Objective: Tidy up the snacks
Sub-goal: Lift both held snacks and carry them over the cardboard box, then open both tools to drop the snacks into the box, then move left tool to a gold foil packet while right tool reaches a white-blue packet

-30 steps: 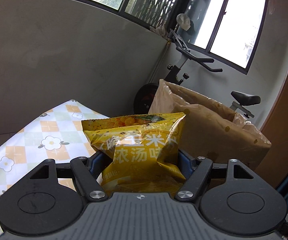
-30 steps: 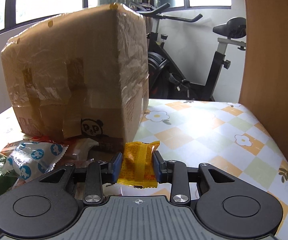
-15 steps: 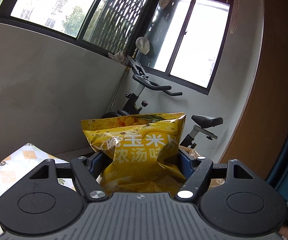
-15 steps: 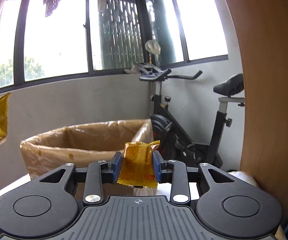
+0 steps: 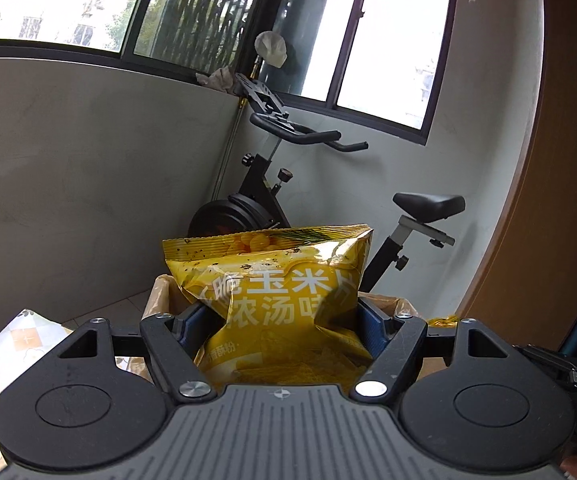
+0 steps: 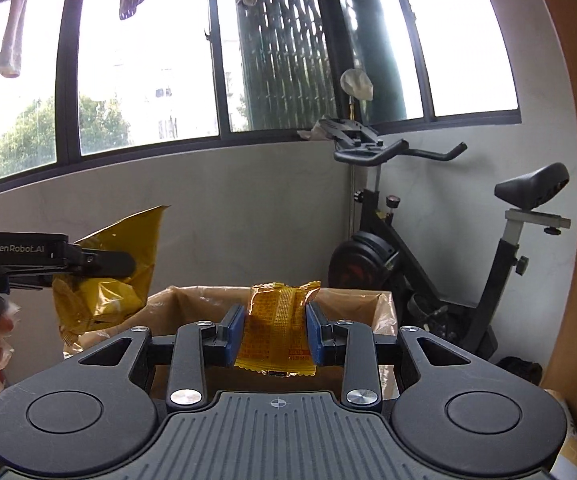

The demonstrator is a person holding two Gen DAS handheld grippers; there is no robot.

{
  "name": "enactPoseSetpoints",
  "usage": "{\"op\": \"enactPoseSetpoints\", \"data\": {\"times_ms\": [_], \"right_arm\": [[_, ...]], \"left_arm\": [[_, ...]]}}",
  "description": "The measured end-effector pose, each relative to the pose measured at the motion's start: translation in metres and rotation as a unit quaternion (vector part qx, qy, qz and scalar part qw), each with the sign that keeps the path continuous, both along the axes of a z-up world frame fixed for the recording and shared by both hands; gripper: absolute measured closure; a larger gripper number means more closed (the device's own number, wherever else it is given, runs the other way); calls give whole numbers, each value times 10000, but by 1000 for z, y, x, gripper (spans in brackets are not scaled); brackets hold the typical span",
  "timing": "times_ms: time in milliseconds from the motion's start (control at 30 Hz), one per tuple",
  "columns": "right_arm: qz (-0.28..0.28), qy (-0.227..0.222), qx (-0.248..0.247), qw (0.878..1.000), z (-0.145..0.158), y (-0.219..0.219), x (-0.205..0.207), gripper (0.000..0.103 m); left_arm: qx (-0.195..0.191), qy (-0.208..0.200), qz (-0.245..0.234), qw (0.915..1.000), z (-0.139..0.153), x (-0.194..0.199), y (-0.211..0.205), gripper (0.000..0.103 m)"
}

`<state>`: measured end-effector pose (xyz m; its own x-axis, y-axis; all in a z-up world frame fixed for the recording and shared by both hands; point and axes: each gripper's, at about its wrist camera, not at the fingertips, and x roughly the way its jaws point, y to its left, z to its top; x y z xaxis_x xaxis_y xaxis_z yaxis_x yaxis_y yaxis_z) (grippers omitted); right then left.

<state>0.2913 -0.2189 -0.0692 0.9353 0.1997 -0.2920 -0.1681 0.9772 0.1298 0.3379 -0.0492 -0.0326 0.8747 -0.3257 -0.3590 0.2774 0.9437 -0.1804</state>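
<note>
The left claw (image 5: 288, 320) is clamped shut, fingers level, held aloft. The right claw (image 6: 275, 330) is likewise pinched closed, with the left claw at its 9 o'clock.

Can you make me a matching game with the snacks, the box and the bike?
Things:
1. big yellow chip bag
2. small orange packet
3. cardboard box
4. exercise bike

Places or states:
A. open at the top, just past both grippers
B. pinched in the right gripper
C. standing by the wall under the windows
D. pinched in the left gripper

Pairs: 1-D, 2-B, 3-A, 4-C
</note>
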Motion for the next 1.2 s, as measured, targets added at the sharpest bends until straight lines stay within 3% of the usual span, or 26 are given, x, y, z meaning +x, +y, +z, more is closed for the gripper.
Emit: {"op": "enactPoseSetpoints", "data": {"times_ms": [133, 267, 400, 633, 900, 1033, 1133, 1200], "right_arm": [[-1, 248, -117, 9996, -13, 11, 15, 73], [-115, 420, -119, 9990, -25, 16, 21, 69], [-100, 426, -108, 9990, -31, 16, 15, 61], [-156, 321, 177, 9992, -33, 4, -8, 60], [-284, 18, 502, 9983, -32, -17, -56, 60], [-365, -147, 494, 9980, -37, -22, -82, 60], [-461, -95, 575, 9972, -47, -26, -96, 58], [-501, 31, 620, 9968, -60, -25, -104, 58]], "left_arm": [[438, 142, -112, 9989, -9, 18, -13, 23], [566, 361, -166, 9976, -22, 26, -12, 15], [437, 389, -45, 9983, -28, 24, -1, 11], [352, 272, -85, 9990, -23, 6, 12, 11], [161, 60, -93, 9998, -13, -42, 49, 11], [-104, 175, 232, 9995, -16, -71, 83, 11], [-439, 279, 519, 9973, -28, -95, 108, 11], [-427, 334, 746, 9957, -39, -109, 119, 11]]}}
